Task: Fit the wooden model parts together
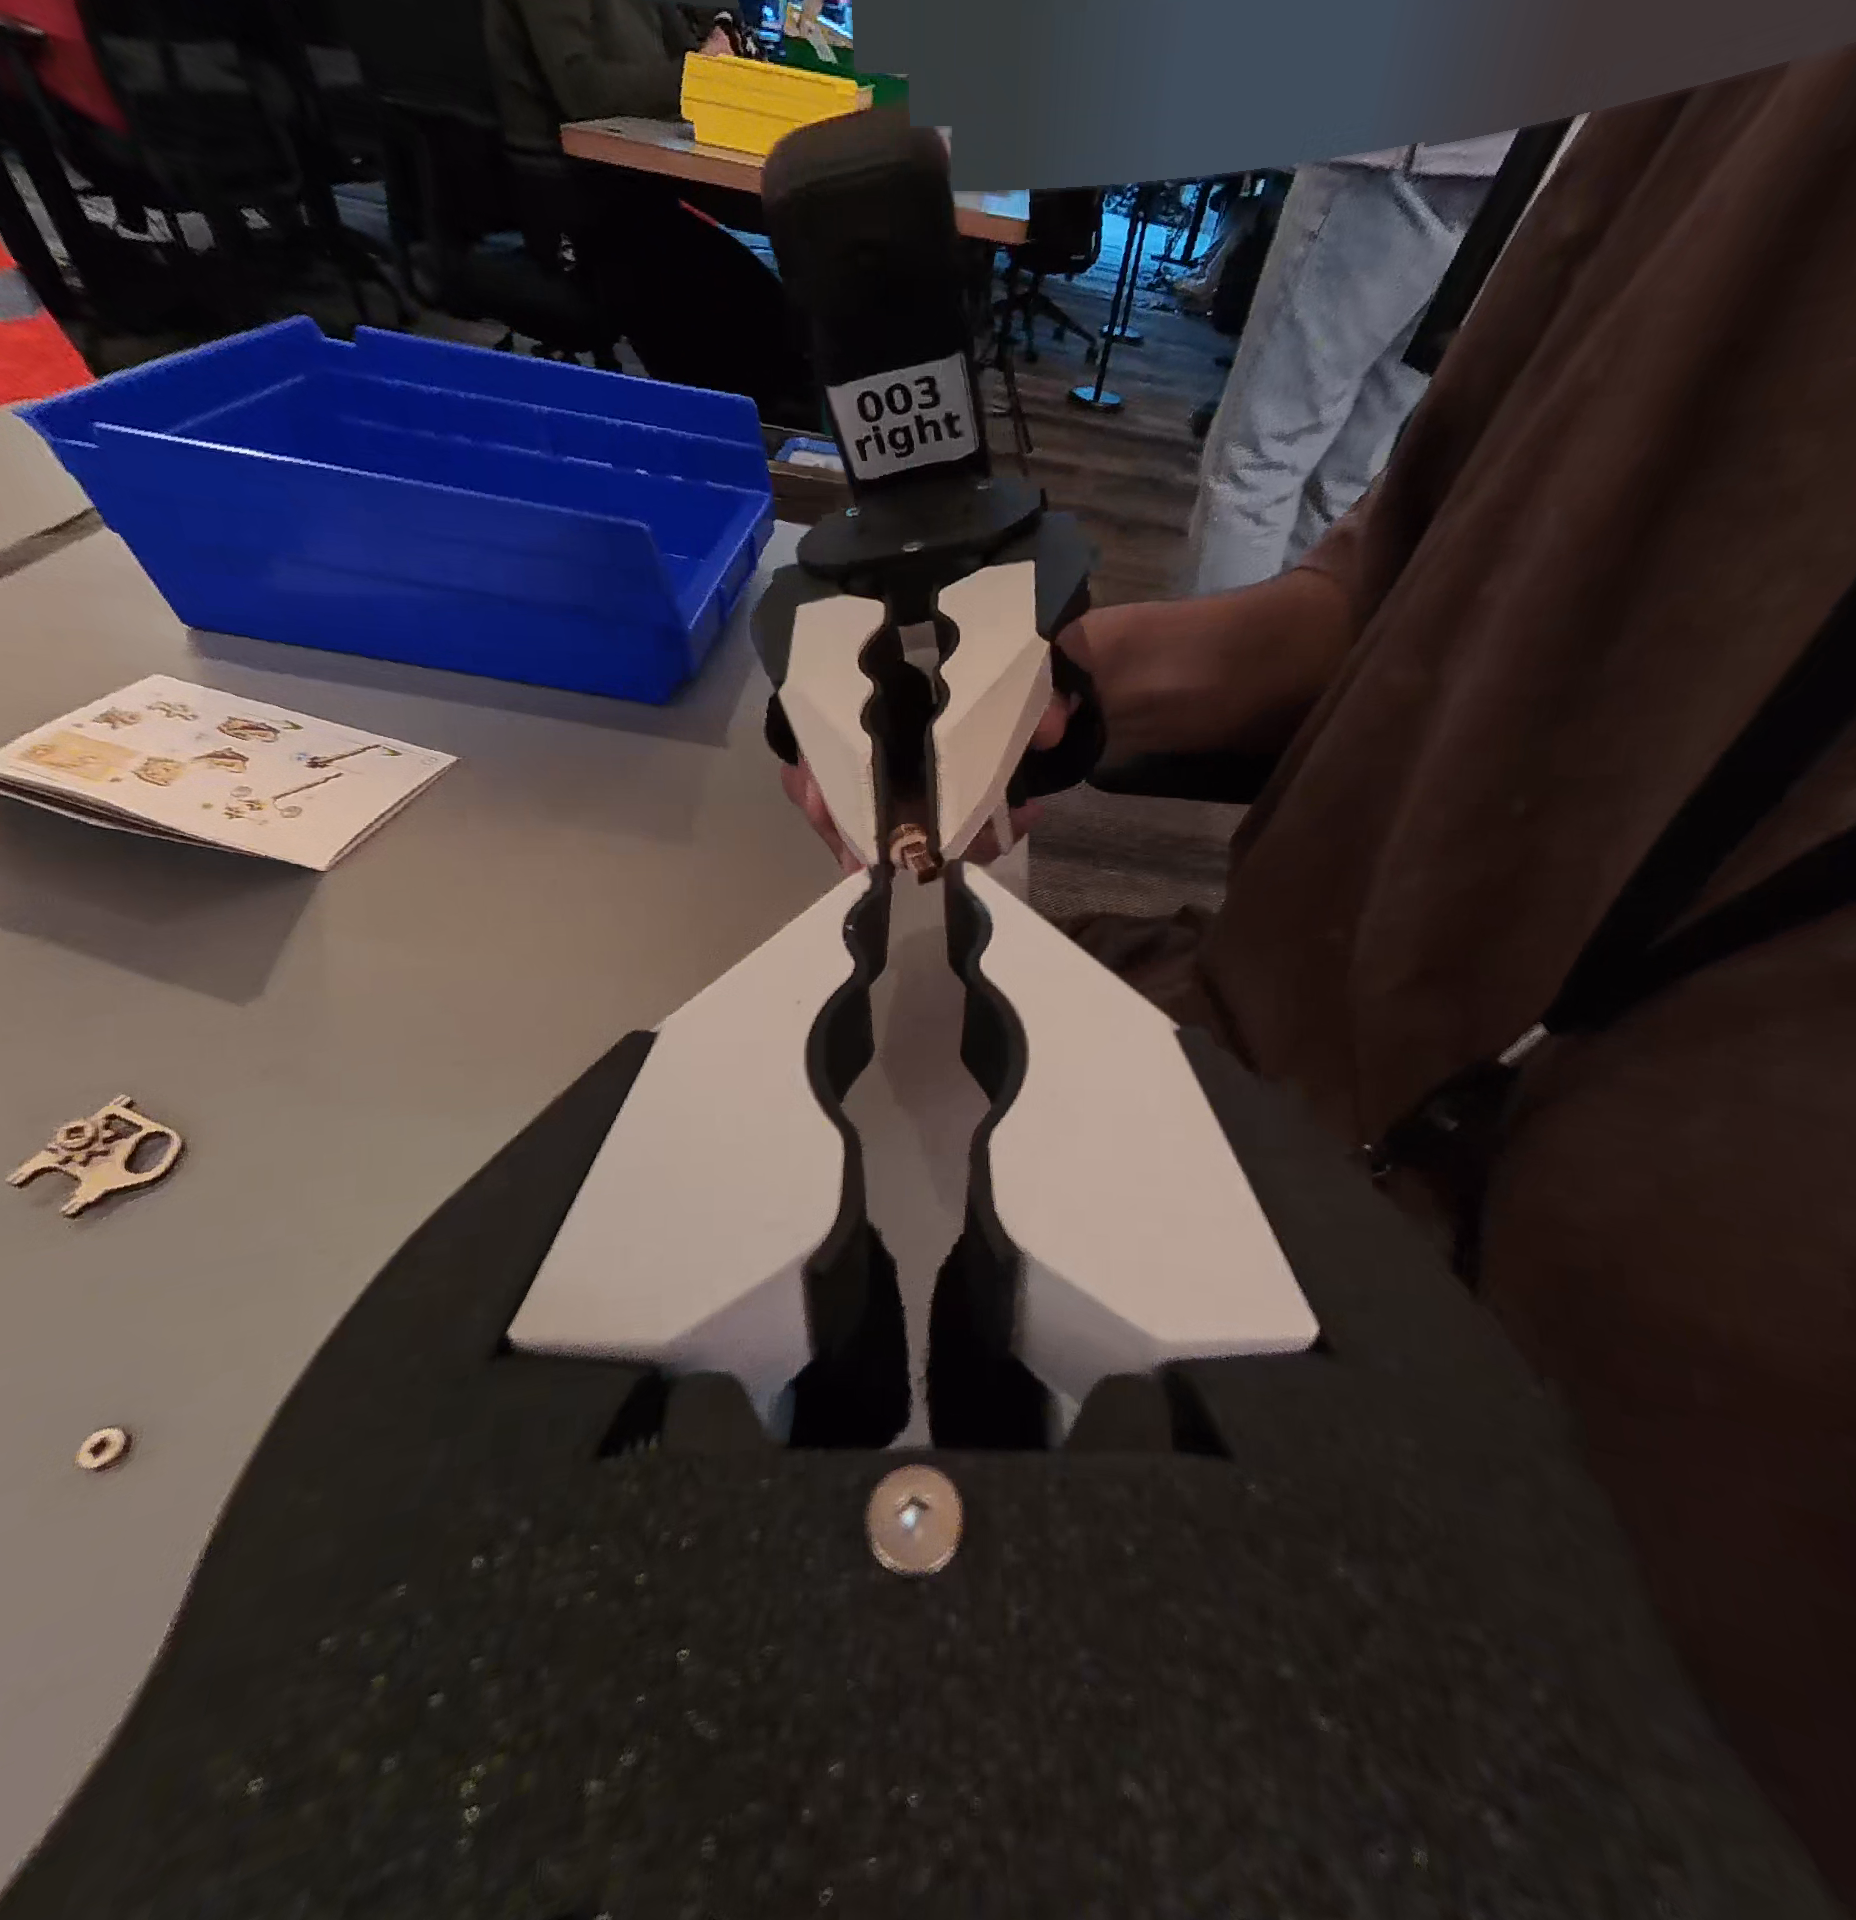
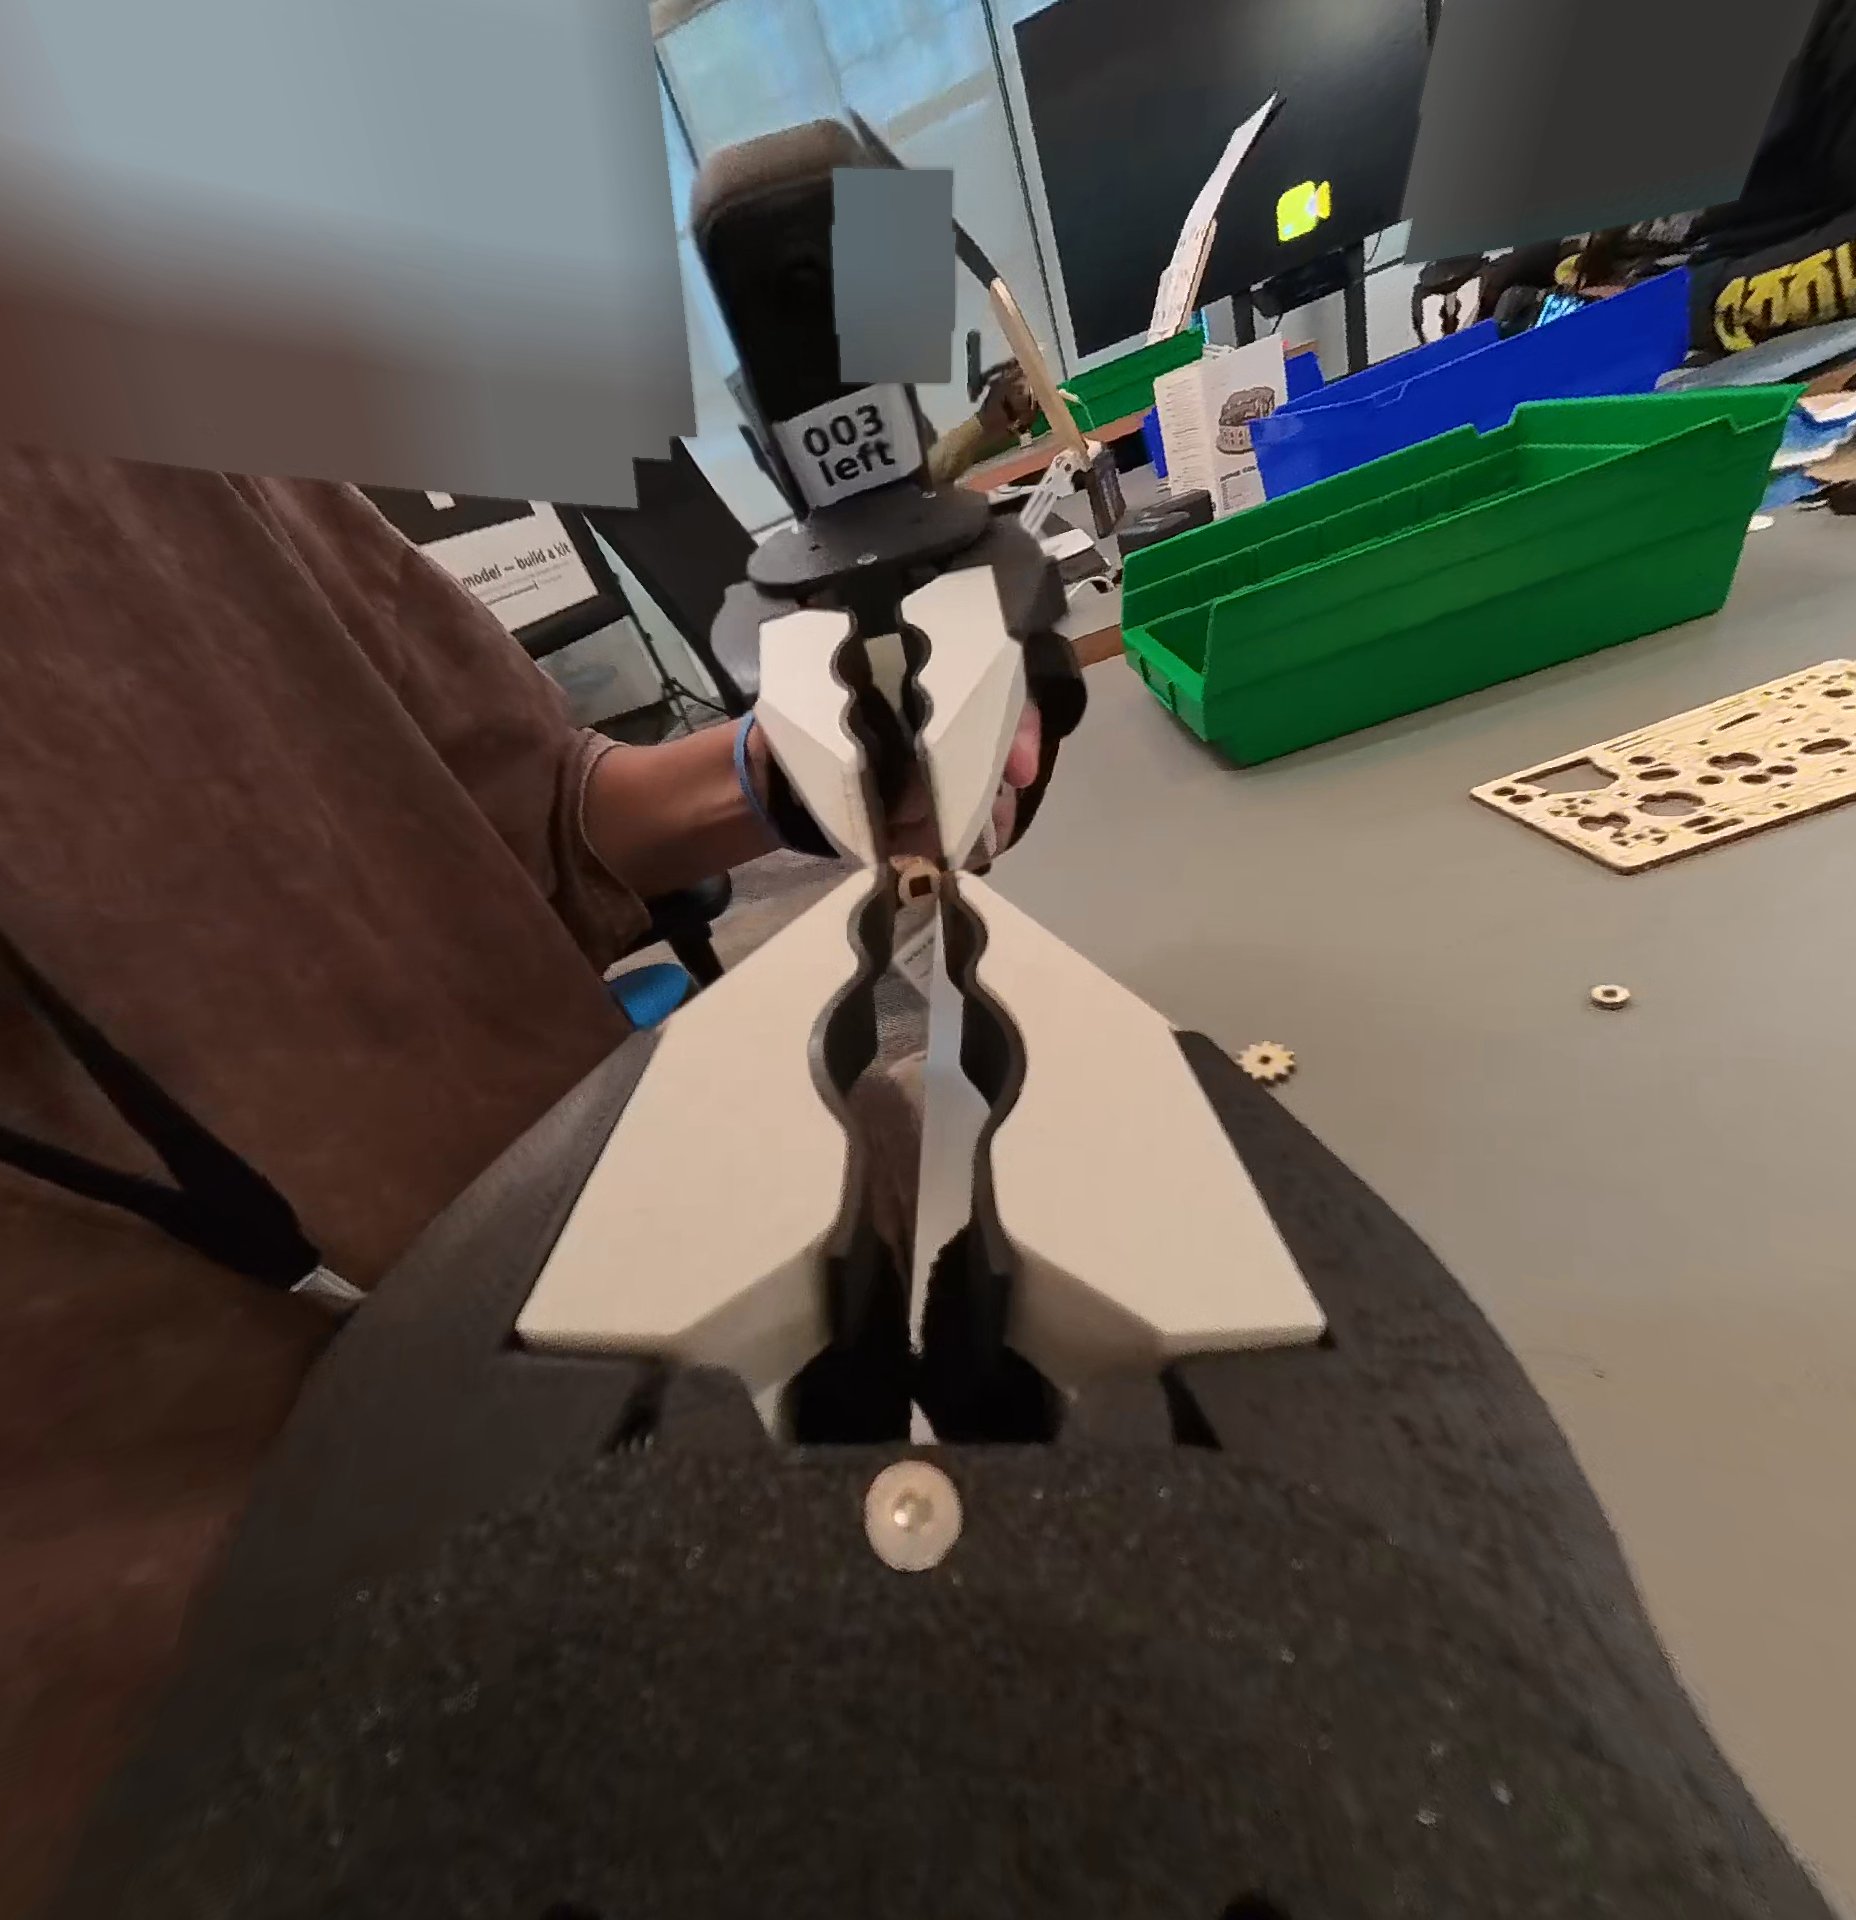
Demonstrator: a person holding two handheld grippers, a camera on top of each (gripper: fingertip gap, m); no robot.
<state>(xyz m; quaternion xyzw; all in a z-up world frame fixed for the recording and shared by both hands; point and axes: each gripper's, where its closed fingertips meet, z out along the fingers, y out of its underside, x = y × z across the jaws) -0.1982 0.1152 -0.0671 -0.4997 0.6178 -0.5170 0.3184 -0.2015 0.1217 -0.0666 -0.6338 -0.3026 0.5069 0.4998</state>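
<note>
We record two grippers tip to tip above the grey table (image 1: 404, 987): left gripper (image 1: 916, 883) and right gripper (image 2: 916, 883), both nearly closed around one small wooden part (image 1: 911, 844) pinched between their tips (which one bears it, we cannot tell). Left: blue bin (image 1: 404, 520), booklet (image 1: 207, 769), wooden piece (image 1: 98, 1153). Right: green bin (image 2: 1423, 582), punched sheet (image 2: 1693, 769), gear (image 2: 1265, 1062)

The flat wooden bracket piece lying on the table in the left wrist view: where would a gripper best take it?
Judging by its pose, the wooden bracket piece lies flat on the grey table, so a top-down approach seems best, fingers closing across its narrow middle between the oval hole and the gear-like cluster. Its thin edges give little to hold.
</note>
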